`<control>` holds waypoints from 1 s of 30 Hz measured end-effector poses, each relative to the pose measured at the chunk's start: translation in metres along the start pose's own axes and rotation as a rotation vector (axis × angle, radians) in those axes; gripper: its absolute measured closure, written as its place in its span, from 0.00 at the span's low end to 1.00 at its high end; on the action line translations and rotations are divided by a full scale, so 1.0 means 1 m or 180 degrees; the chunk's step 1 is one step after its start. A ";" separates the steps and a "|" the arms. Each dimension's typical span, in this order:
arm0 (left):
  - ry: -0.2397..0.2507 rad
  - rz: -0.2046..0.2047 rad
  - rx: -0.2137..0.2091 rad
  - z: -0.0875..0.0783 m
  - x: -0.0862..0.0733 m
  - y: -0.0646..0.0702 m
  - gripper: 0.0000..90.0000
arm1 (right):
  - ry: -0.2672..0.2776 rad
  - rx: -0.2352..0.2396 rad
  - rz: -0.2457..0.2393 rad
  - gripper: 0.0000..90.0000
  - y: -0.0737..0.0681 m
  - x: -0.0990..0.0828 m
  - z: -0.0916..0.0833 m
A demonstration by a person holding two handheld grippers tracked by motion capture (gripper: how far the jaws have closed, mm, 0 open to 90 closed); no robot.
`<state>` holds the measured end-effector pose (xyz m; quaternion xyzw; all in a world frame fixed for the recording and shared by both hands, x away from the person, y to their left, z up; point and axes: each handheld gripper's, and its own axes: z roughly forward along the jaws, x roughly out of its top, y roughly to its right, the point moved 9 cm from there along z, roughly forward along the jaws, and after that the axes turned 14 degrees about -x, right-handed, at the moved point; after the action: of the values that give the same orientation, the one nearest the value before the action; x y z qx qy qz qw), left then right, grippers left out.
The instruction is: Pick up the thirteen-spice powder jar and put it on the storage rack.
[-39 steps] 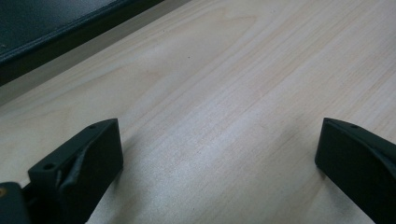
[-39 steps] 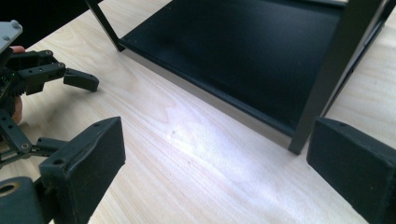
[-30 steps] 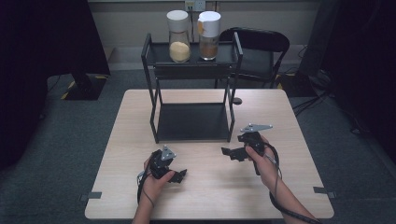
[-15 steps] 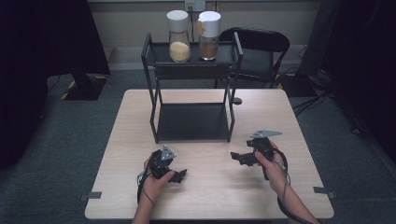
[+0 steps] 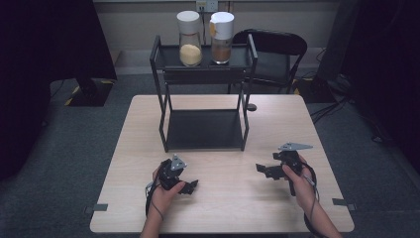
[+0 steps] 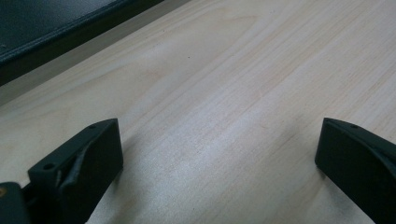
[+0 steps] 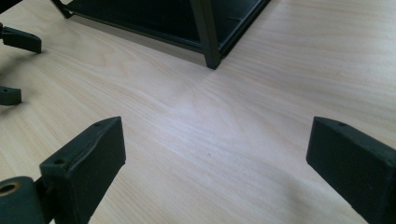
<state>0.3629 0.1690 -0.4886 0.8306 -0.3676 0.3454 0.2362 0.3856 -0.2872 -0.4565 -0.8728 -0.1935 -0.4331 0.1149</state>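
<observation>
On the light wood table (image 5: pixel 223 198), my left gripper (image 5: pixel 189 185) rests near the front left, held by a hand, its jaws pointing right. Its own view has the left gripper (image 6: pixel 217 135) open over bare wood. My right gripper (image 5: pixel 262 170) is held at the front right with its jaws pointing left toward the other one. Seen from its own camera, the right gripper (image 7: pixel 215 135) is open wide with nothing between its fingers. A black two-tier rack (image 5: pixel 204 130) stands at the table's middle back. A jar of yellow grains (image 5: pixel 189 47) and a jar of brown contents (image 5: pixel 221 39) stand on its top shelf.
A black folding chair (image 5: pixel 272 49) stands behind the table. The rack's front right leg (image 7: pixel 208 37) rises ahead of the right gripper. The left gripper's fingers (image 7: pixel 18 39) appear at the far left of the right gripper view. The rack's lower shelf (image 6: pixel 42 23) lies at the upper left.
My right gripper has moved to the right and toward the table's front edge, sinking a little. The left gripper has stayed where it was. Both remain open.
</observation>
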 end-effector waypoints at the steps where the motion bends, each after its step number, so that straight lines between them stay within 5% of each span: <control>1: 0.0000 0.0000 0.0000 0.000 0.000 0.000 0.00 | -0.0002 -0.0010 0.0007 0.04 0.001 -0.002 -0.001; 30: 0.0000 0.0000 0.0001 0.000 0.000 0.000 0.00 | -0.0059 -0.0237 0.0068 0.04 0.030 -0.030 -0.026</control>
<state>0.3628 0.1689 -0.4886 0.8306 -0.3675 0.3454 0.2361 0.3638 -0.3303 -0.4663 -0.8824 -0.1690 -0.4307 0.0851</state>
